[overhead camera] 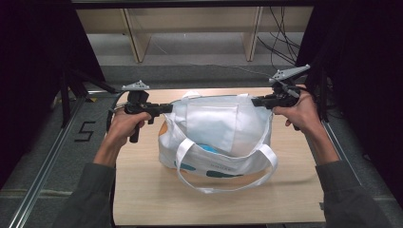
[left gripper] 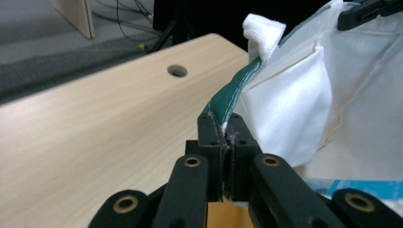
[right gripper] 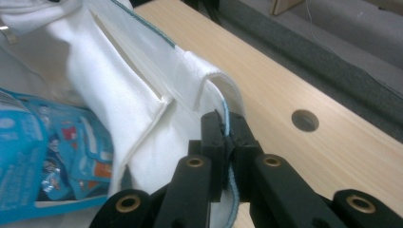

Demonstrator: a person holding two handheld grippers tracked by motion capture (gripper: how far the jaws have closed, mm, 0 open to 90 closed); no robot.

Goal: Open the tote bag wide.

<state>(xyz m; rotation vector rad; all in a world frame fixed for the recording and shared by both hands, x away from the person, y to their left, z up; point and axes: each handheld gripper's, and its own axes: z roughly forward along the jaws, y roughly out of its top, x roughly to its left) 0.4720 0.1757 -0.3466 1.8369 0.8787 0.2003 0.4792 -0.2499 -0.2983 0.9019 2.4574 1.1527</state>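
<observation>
At the centre of the high view, a white tote bag (overhead camera: pixel 218 135) stands on the light wooden worktop (overhead camera: pixel 157 194), its mouth held open between the two grippers. The left gripper (overhead camera: pixel 164 108) sits at centre left of that frame, gripped by the person's left hand (overhead camera: pixel 124 124); the right gripper (overhead camera: pixel 259 101) sits at upper right, gripped by the right hand (overhead camera: pixel 298 111).

In the left gripper view, the fingers (left gripper: pixel 211 137) are clamped together on the bag's green-edged rim (left gripper: pixel 233 92), which runs from the lower centre toward the upper right of the frame. A folded white strap end (left gripper: pixel 263 31) rises above the rim at upper centre. A round hole (left gripper: pixel 177 71) in the worktop lies at upper centre left.

In the right gripper view, the fingers (right gripper: pixel 214 137) are clamped together on the rim at the opposite end of the bag, at lower centre. A blue printed packet (right gripper: pixel 43 156) lies inside the bag at the lower left of the frame. An inner pocket (right gripper: pixel 128 80) is sewn to the bag wall at upper centre left.

In the high view, one white carrying handle (overhead camera: pixel 228 183) hangs loose down the near side of the bag, reaching the worktop at lower centre. Teal printing (overhead camera: pixel 221 174) marks the bag's near face.
</observation>
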